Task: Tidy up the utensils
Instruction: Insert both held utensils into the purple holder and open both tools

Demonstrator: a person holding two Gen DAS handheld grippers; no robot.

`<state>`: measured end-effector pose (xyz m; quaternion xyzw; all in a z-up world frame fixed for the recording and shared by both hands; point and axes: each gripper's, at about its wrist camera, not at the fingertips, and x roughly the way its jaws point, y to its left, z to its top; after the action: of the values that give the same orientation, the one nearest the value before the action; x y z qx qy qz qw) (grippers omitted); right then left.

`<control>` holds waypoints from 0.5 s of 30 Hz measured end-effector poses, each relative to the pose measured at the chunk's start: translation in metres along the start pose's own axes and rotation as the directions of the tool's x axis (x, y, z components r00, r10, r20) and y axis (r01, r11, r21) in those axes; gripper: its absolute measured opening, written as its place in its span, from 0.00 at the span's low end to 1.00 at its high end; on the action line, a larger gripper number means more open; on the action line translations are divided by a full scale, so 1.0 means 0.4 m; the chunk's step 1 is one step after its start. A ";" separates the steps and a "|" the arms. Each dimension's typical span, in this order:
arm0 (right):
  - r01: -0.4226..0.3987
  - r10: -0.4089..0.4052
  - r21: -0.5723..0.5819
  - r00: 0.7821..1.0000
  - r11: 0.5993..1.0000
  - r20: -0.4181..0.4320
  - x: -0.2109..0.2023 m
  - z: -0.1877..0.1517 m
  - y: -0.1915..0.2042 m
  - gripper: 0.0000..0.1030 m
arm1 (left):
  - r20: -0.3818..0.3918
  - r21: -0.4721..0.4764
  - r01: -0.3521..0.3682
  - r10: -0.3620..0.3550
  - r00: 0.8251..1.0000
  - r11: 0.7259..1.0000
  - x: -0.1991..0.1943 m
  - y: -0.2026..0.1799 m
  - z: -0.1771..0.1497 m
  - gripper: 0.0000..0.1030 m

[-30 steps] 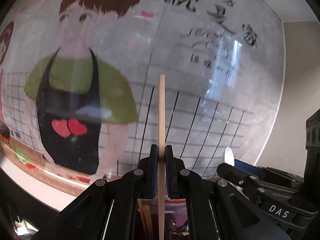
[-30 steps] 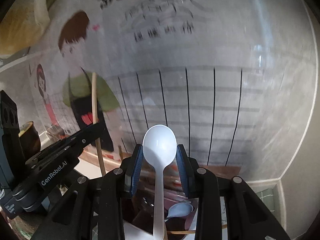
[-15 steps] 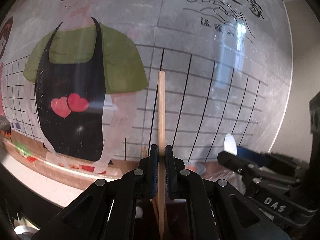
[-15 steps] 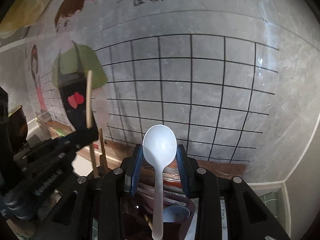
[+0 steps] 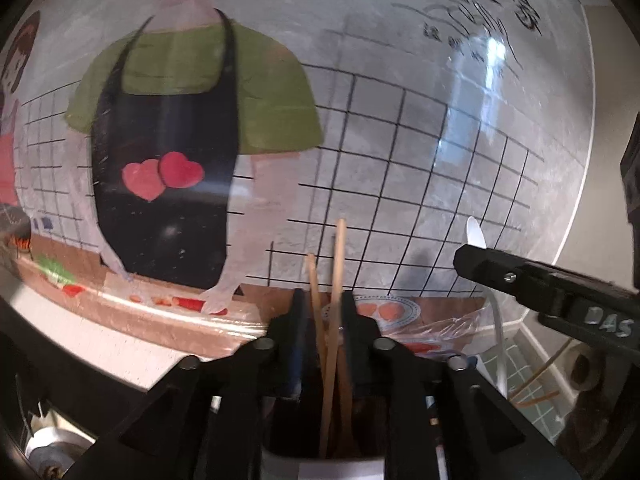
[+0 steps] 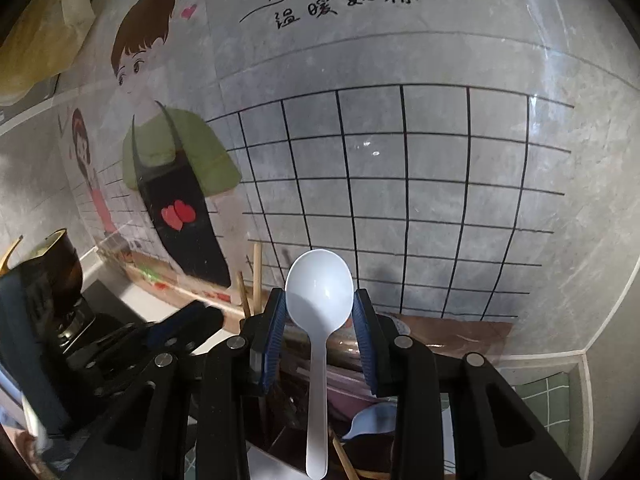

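While my left gripper has just been spreading its jaws, two wooden chopsticks stand loose between them, lower ends lost in a dark holder. "DAS" marks my right gripper, jaws pinching one white spoon by its bowl, handle tip cut off.

chopsticks between left tongs, spoon between right tongs
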<state>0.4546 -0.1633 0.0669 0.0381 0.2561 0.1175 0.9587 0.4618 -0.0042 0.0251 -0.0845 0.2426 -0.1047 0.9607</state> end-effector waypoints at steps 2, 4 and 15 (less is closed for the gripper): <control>0.033 -0.032 -0.006 0.999 0.999 0.004 0.011 -0.010 0.012 0.30 | -0.005 -0.014 -0.004 0.004 1.000 1.000 -0.028 0.013 0.004 0.32; 0.093 -0.092 -0.027 0.995 0.995 0.028 0.019 -0.028 0.023 0.30 | -0.011 -0.019 -0.007 0.007 1.000 1.000 -0.056 0.021 0.005 0.35; 0.149 -0.148 -0.057 0.989 0.987 0.022 0.064 -0.130 0.047 0.31 | -0.173 -0.065 -0.049 0.037 0.984 0.997 -0.154 0.060 -0.061 0.57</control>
<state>0.4463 -0.1380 0.0122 -0.0081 0.2463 0.0527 0.9677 0.4009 0.0311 0.0264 -0.1031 0.3299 -0.0823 0.9348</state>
